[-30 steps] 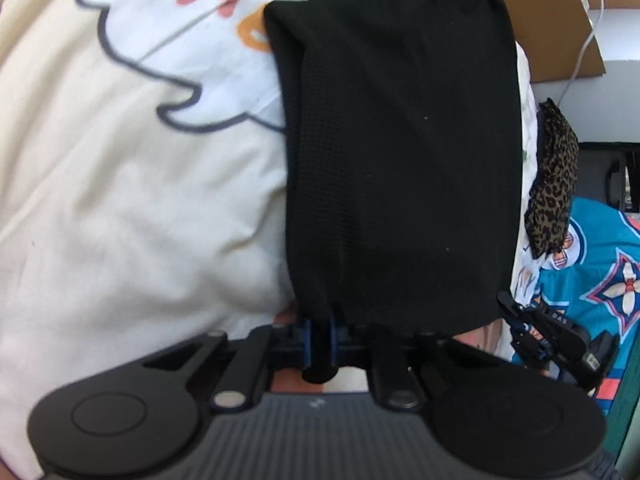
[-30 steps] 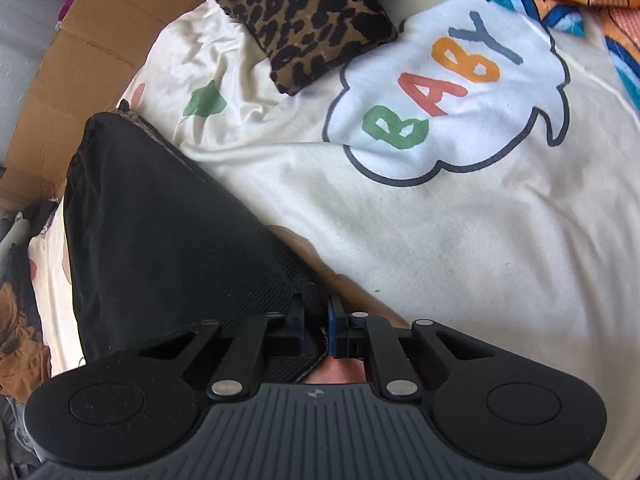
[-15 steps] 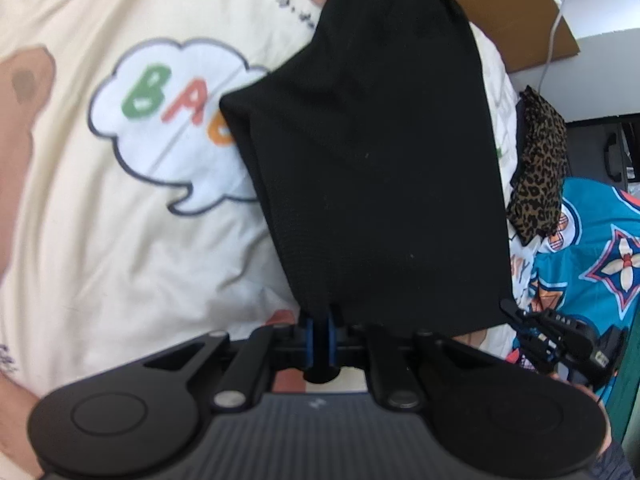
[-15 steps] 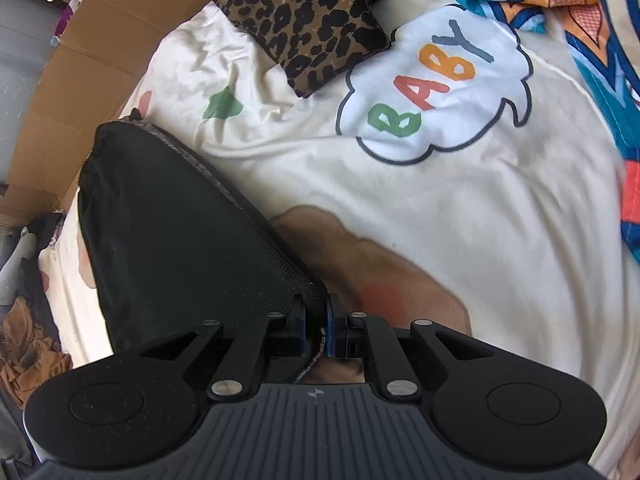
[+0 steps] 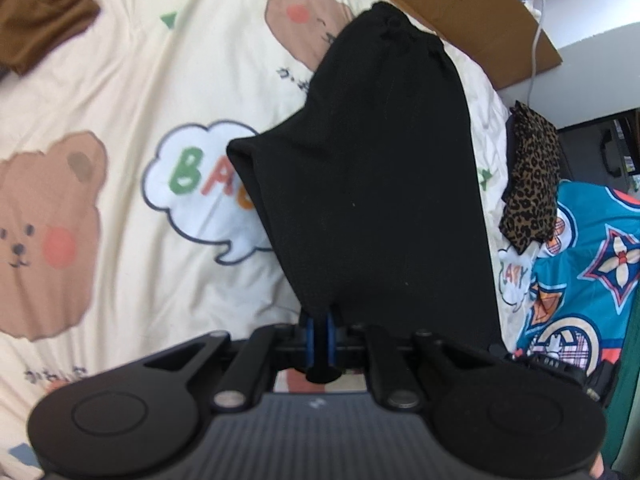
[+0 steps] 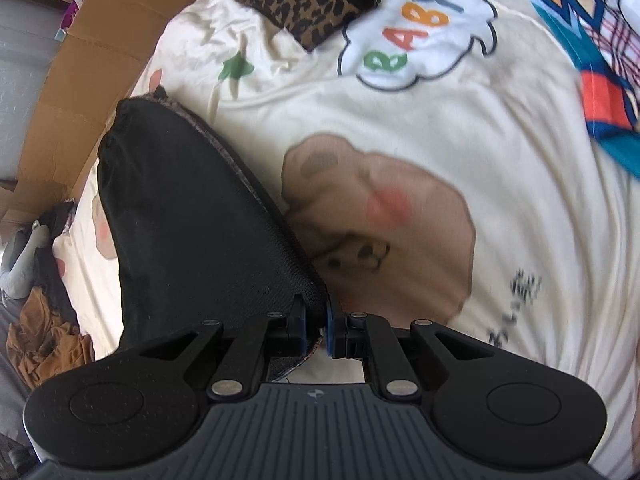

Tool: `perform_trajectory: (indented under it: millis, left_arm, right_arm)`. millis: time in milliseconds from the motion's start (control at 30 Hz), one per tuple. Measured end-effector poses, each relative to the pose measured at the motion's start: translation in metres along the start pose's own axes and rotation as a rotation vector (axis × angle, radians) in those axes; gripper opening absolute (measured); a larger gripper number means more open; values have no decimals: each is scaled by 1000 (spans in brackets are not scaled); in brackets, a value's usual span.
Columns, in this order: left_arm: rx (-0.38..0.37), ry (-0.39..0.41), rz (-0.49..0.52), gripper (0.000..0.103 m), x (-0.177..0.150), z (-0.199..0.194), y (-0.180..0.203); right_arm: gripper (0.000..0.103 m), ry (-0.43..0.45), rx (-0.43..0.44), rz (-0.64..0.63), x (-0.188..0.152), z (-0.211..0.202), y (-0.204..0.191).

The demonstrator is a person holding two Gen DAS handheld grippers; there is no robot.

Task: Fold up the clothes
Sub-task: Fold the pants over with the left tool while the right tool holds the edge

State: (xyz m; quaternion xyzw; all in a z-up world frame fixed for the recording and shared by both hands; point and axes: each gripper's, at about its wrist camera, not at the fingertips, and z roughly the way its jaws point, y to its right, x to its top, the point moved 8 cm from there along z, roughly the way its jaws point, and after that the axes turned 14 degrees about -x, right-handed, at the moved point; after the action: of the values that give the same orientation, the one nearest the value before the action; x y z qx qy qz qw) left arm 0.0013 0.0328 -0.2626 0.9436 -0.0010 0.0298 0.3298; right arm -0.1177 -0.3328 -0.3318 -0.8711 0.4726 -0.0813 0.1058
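Note:
A black garment (image 5: 380,184) hangs stretched above the cream bear-print bedsheet (image 5: 100,92). My left gripper (image 5: 319,330) is shut on one corner of its near hem. The same black garment (image 6: 188,228) fills the left of the right wrist view, and my right gripper (image 6: 314,326) is shut on its other near corner. The far gathered end of the cloth still trails toward the sheet near the cardboard. Part of the right gripper shows at the lower right of the left wrist view.
A leopard-print cloth (image 5: 530,180) and a teal patterned cloth (image 5: 592,264) lie to the right. A brown garment (image 5: 36,20) sits at the far left corner. Cardboard (image 5: 460,4) with a white cable (image 5: 536,28) borders the bed's far edge.
Both grippers have risen away from the sheet with the black garment held between them. Much more of the bedsheet and its bear prints shows now.

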Motion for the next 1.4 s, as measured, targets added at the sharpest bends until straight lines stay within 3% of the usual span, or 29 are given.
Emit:
perform_trajectory:
  millis: [167, 467, 867, 1133, 1333, 1400]
  left_arm:
    - [50, -9, 6, 6, 9, -20, -6]
    - [113, -54, 43, 6, 8, -18, -24]
    - [154, -141, 6, 6, -2, 44, -76]
    - [139, -181, -48, 7, -10, 76, -115]
    - [101, -188, -67, 17, -9, 83, -128]
    - [89, -181, -71, 25, -6, 81, -131]
  right_arm:
    - [7, -34, 7, -8, -26, 1, -4]
    - [7, -103, -8, -85, -59, 11, -11]
    - [7, -145, -54, -131, -67, 48, -4]
    - [9, -170, -89, -136, -69, 73, 1]
    - [31, -185, -69, -78, -63, 71, 8]
    - [46, -157, -64, -72, -56, 67, 10]
